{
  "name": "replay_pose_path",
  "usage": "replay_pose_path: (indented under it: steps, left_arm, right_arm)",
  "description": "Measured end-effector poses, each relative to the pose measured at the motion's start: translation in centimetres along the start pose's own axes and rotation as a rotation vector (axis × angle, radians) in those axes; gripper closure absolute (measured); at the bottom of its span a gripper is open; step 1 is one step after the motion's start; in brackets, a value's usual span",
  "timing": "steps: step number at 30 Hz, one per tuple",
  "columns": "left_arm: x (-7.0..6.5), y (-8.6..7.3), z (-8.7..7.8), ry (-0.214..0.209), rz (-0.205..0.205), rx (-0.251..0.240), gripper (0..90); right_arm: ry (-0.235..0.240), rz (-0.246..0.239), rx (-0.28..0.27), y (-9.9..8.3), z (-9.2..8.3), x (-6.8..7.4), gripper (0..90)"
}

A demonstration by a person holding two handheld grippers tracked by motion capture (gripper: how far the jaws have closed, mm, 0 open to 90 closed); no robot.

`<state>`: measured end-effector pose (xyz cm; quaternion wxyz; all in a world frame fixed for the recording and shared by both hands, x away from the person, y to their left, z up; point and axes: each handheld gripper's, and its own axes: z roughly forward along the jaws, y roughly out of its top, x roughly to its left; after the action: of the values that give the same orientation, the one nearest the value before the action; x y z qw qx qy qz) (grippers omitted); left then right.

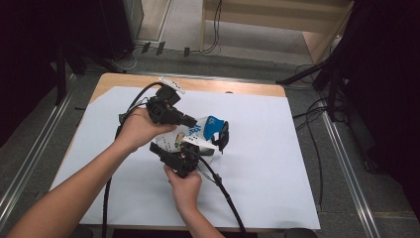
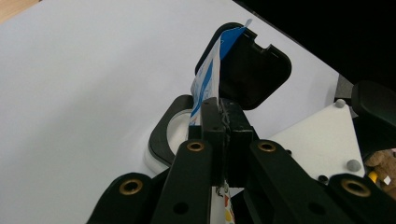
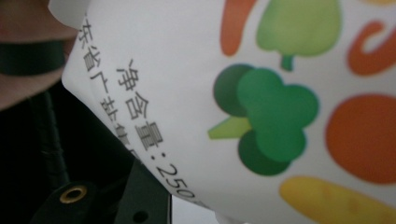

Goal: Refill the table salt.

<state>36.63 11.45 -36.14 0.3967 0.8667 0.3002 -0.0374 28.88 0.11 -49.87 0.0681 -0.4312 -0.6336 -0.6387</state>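
I am working with one printed pouch [image 1: 190, 135], a soft white packet with a blue top edge and cartoon vegetables on its side, and I am holding it up over the middle of the single white paper sheet [image 1: 277, 163] that is covering the wooden table [image 1: 114, 80]. I am using two black tongs, one in each hand. My left gripper [image 1: 194, 121] is reaching in from the upper left of the pouch and its jaws are clenched flat together on the pouch's thin blue-and-white upper edge [image 2: 205, 86]; in the left gripper view that edge is standing out above the squeezed pads. My right gripper [image 1: 190, 148] is coming at the pouch from below, on my side of it. In the right gripper view the pouch's glossy side [image 3: 261, 93] is pressed up close, showing one green broccoli, orange shapes, a yellow one and a line of black print. I cannot tell whether those jaws are grasping it. Just past the pouch, on its far right, one black rounded lid [image 1: 224, 135] is standing open, hinged on one black ring [image 2: 161, 135] with a white inside.
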Motion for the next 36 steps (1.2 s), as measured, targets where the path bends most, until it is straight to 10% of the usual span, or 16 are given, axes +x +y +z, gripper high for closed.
replay_pose_path:
  steps: [36]
  left_arm:
    - [-0.4,-0.5,-1.4,-0.006,0.048,-0.066,90.0]
  right_arm:
    - [-0.022,-0.121,0.030,0.1,-0.5,0.9,68.5]
